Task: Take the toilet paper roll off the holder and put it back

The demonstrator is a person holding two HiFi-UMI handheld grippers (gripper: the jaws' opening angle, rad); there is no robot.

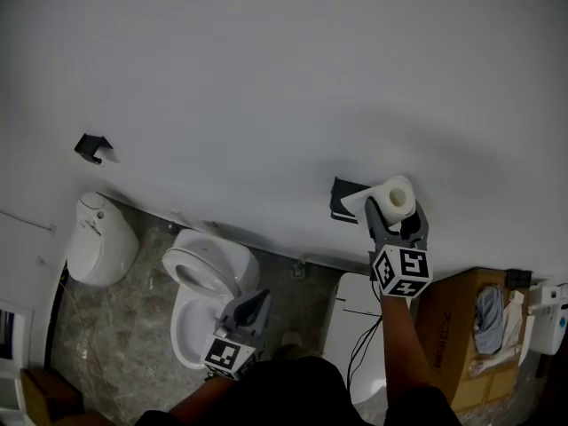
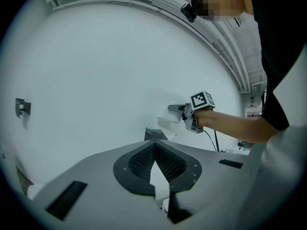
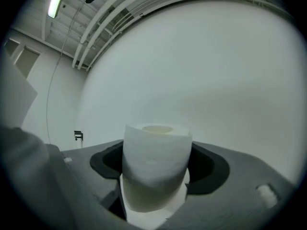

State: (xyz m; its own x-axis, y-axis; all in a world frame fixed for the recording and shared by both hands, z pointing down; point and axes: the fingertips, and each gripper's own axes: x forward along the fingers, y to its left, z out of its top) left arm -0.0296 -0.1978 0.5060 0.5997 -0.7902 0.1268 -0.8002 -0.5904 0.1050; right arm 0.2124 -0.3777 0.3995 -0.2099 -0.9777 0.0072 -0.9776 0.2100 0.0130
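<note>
A white toilet paper roll (image 1: 393, 200) stands upright between the jaws of my right gripper (image 1: 396, 211), which is shut on it. In the right gripper view the roll (image 3: 156, 169) fills the gap between the dark pads, its core hole facing up. The roll hangs just right of the black wall holder (image 1: 344, 198), with a loose sheet trailing toward it. In the left gripper view the roll (image 2: 168, 122) is beside the holder (image 2: 154, 133). My left gripper (image 1: 256, 302) hangs low over the toilet, shut and empty; its pads meet at the tip (image 2: 154, 145).
A second black holder (image 1: 91, 147) is fixed to the white wall at far left. Below stand a white toilet (image 1: 209, 269), a white bin (image 1: 99, 238), a white unit (image 1: 355, 313) and an open cardboard box (image 1: 457, 327) at the right.
</note>
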